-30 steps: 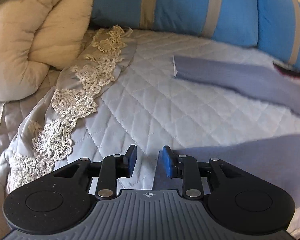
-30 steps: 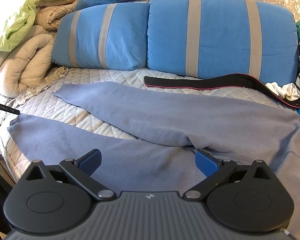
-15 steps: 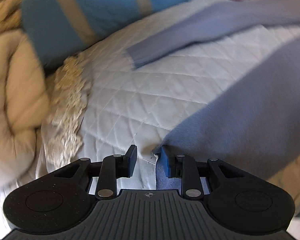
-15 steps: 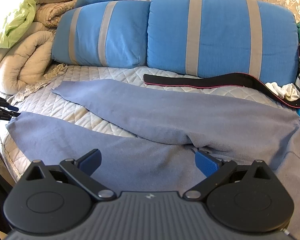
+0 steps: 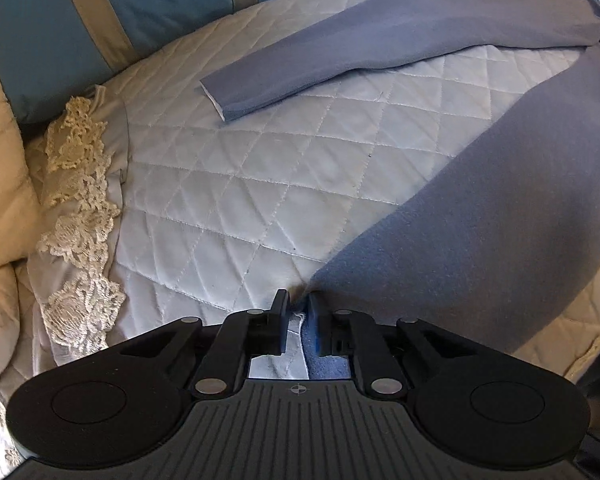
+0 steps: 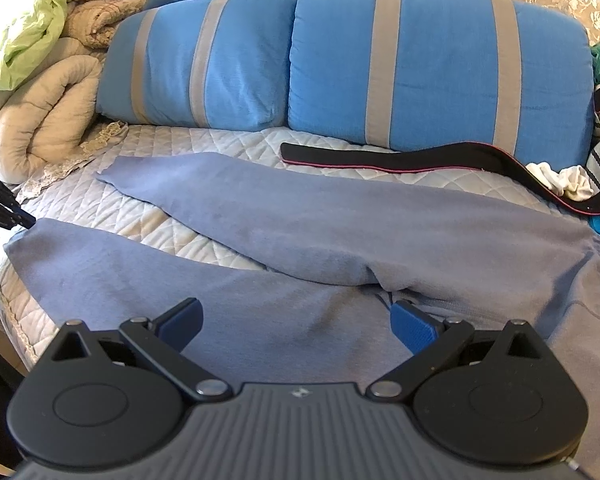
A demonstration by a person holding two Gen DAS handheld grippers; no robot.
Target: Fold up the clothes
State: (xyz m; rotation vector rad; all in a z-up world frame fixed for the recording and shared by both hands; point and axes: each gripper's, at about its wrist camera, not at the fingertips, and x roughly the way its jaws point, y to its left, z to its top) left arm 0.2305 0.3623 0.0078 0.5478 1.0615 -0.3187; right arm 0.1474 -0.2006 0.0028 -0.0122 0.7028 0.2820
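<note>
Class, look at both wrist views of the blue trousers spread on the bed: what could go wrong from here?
1. The left gripper is closing on only the corner of the near trouser leg's hem; it may slip out.
2. Its jaws may pinch the quilted bedcover too.
3. The right gripper stands open, holding nothing, so the blue trousers may drag.

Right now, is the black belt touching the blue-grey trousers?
Apart. The right wrist view shows quilt between the black belt and the blue-grey trousers.

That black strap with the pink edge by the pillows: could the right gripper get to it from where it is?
Probably yes. The right gripper is open above the blue trousers; only flat cloth lies between it and the black strap.
</note>
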